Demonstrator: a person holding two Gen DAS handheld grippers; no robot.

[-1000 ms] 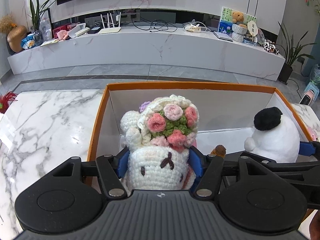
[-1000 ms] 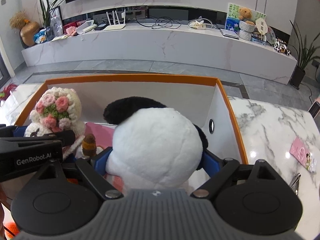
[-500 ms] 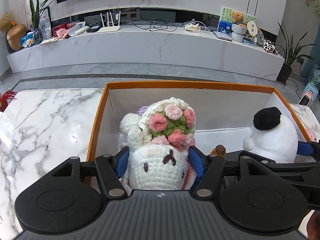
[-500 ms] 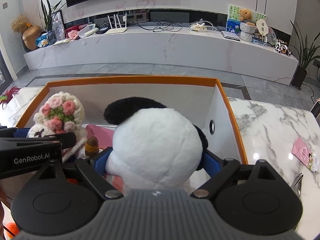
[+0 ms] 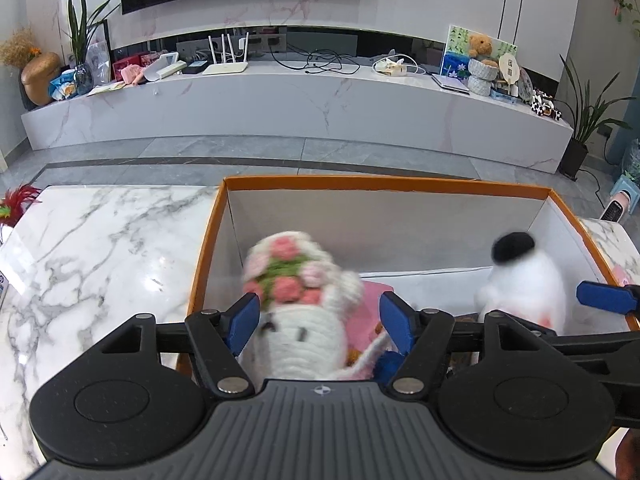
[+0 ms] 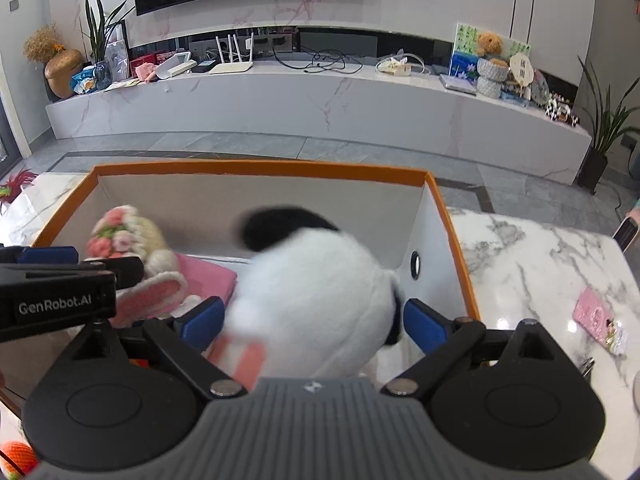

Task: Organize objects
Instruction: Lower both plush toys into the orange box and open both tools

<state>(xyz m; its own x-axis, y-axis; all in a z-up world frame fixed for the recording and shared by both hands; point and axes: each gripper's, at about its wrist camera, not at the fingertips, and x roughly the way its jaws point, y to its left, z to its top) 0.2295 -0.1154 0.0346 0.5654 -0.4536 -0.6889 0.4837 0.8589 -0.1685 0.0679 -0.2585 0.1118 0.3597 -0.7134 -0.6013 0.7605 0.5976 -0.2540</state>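
Left wrist view: your left tongs (image 5: pixel 320 322) stand spread wide over the near edge of the orange box (image 5: pixel 384 183), which sits on the marble table (image 5: pixel 100 248). The crocheted doll (image 5: pixel 298 308), white with a crown of pink flowers, sits between the 2 blue pads (image 5: pixel 245 320); it is blurred, leans against the left pad and stands clear of the right one. It is inside the box, over a pink item (image 5: pixel 370 300) on the box floor. To the right, the panda plush (image 5: pixel 528 280), also blurred, is in the same box, with a blue pad of your right tongs just beside it.

Right wrist view: your right tongs (image 6: pixel 314 322) are likewise spread wide. The panda plush (image 6: pixel 316 300) sits between the 2 pads (image 6: pixel 424 326), blurred, with a gap showing on the right side; contact on the left side cannot be told. It is inside the orange box (image 6: pixel 260 169), near the right wall. The crocheted doll (image 6: pixel 128 236) lies at the left of the box, beside the pink item (image 6: pixel 206 280), partly behind your left tongs.
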